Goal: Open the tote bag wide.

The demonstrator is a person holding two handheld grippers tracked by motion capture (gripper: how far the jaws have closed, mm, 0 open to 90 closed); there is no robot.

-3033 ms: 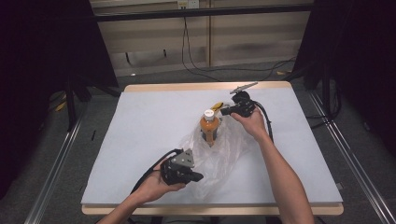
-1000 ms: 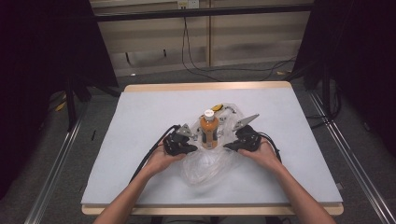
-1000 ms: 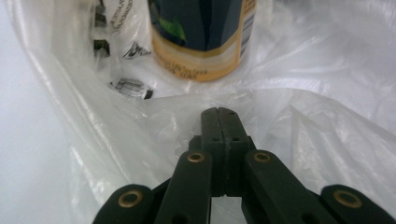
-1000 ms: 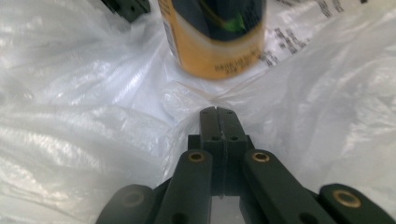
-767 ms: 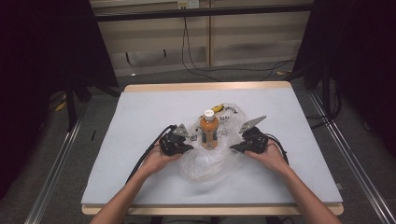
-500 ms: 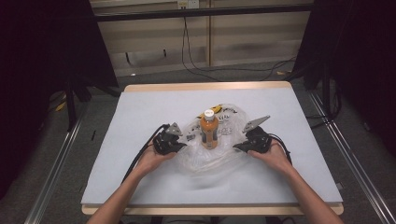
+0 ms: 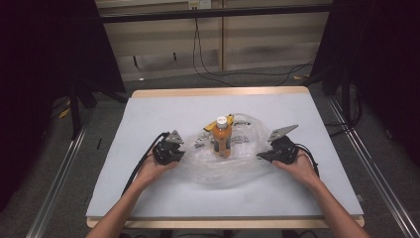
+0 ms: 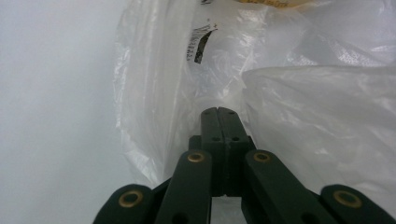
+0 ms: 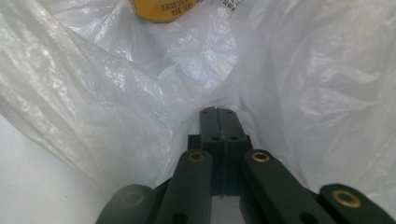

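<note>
bag spread wide around bottle

table (image 7: 148,198), pale top, person seated at near edge. clear plastic bag (image 7: 237,163) lies mid-table, stretched sideways. orange bottle (image 7: 222,139) stands upright inside it, white cap up. left gripper (image 7: 171,151) pinches the bag's left edge, jaws closed on the film; right gripper (image 7: 277,151) clamps the right edge likewise. step judged: opening or flattening the bag about the bottle. next move likely needs an even outward pull, or the bottle tips.

Grey floor (image 7: 163,82) (cables (image 7: 208,69) trailing) below a panelled wall (image 7: 267,44).
</note>
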